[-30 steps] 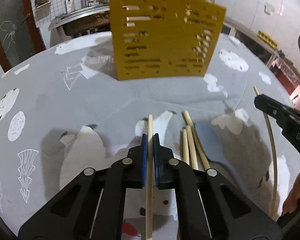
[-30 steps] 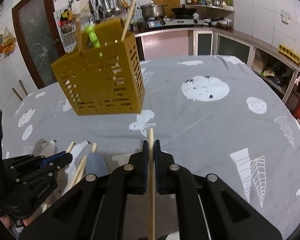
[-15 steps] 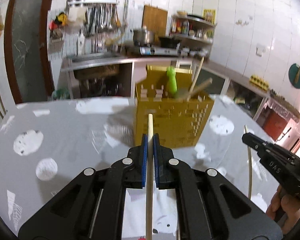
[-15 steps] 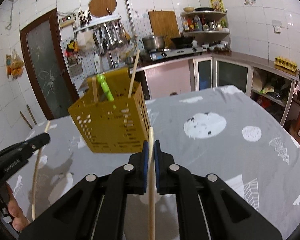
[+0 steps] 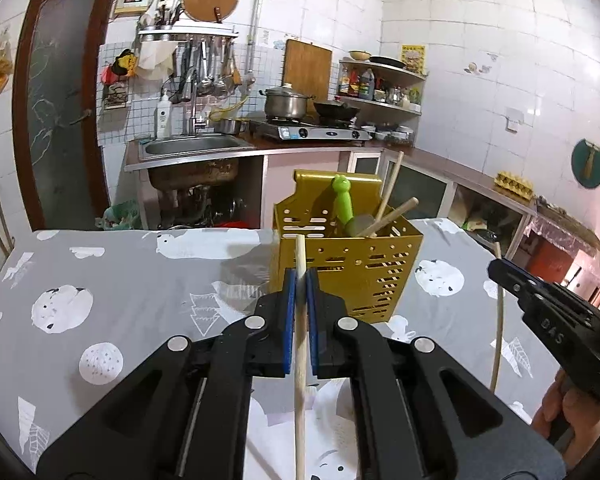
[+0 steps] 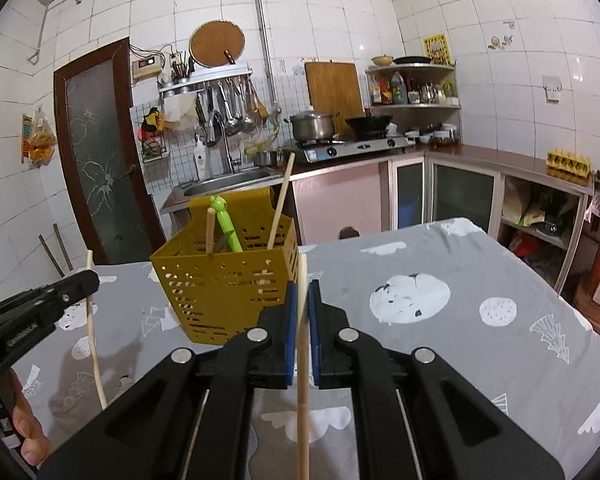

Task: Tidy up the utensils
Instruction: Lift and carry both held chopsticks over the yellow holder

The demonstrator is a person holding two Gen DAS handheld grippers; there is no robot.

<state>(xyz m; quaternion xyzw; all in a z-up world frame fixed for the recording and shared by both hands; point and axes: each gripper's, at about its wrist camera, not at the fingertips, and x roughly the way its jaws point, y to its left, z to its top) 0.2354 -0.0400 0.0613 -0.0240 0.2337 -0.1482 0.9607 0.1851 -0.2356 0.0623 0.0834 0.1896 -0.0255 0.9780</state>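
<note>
Two wooden chopsticks are being held above the table, one in each gripper. The left chopstick is standing clamped between the blue pads of the left gripper, its tip pointing toward 12 o'clock in front of the yellow holder. The right chopstick is sitting gripped in the same manner in the right gripper, its tip at the holder's right edge. Both sets of jaws are clenching on their chopsticks.

The yellow holder, a perforated box, is standing upright on the grey patterned tablecloth. In the left wrist view it is lying at 12 to 1 o'clock of the left gripper; in the right wrist view it is lying at 11 o'clock of the right gripper. It is containing a green-handled utensil and several wooden sticks, all leaning.

Each gripper is appearing in the other's view, at 3 o'clock and 9 o'clock respectively, with a hand beneath.

Behind the table, a sink, a stove and a pot are showing at 12 o'clock.
</note>
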